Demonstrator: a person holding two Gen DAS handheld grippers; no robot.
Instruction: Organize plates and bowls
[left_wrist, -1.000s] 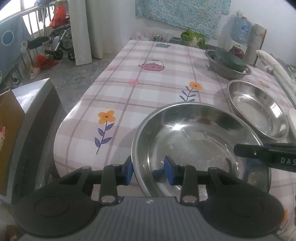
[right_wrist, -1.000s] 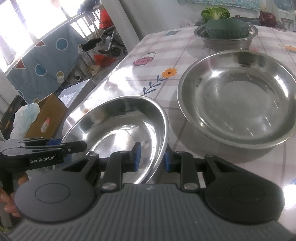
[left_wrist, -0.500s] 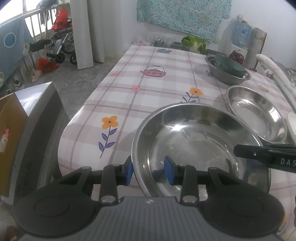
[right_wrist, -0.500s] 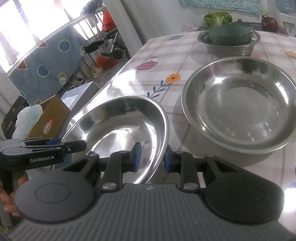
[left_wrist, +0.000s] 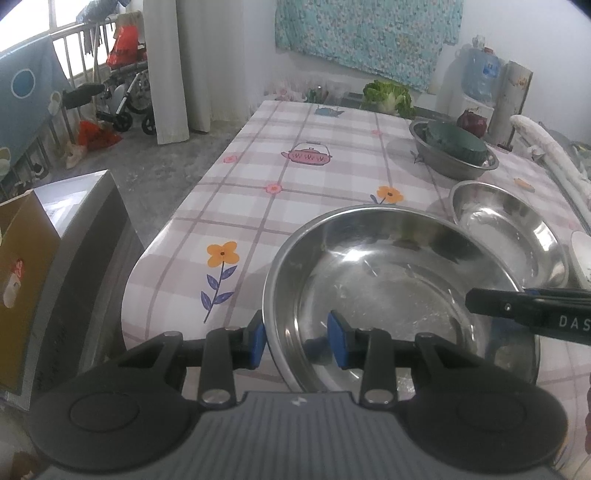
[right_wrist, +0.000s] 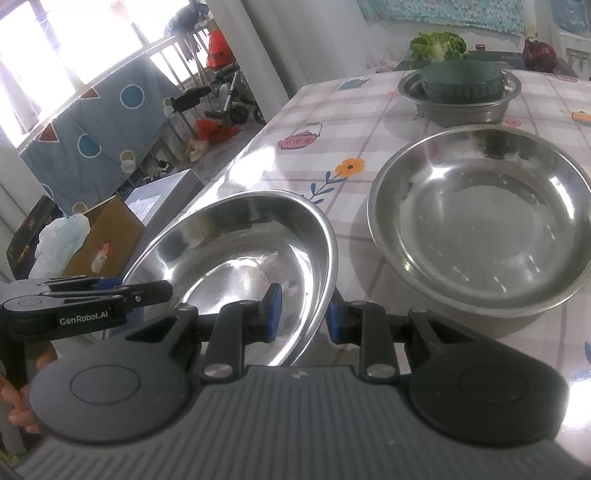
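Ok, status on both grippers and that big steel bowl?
Left gripper and right gripper both clamped on the near steel bowl's rim. Second steel bowl sits empty just beyond. Nothing between them.

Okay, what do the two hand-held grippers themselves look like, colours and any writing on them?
Both match. The left hand-held gripper and right hand-held gripper have ribbed grey bodies, black linkage arms with silver pivot pins, round black side discs and blue finger pads. White lettering reads "GenRobot.AI" on the left one's side and "DAS" on the right's. Bare fingers show; no sleeves or cables are visible.
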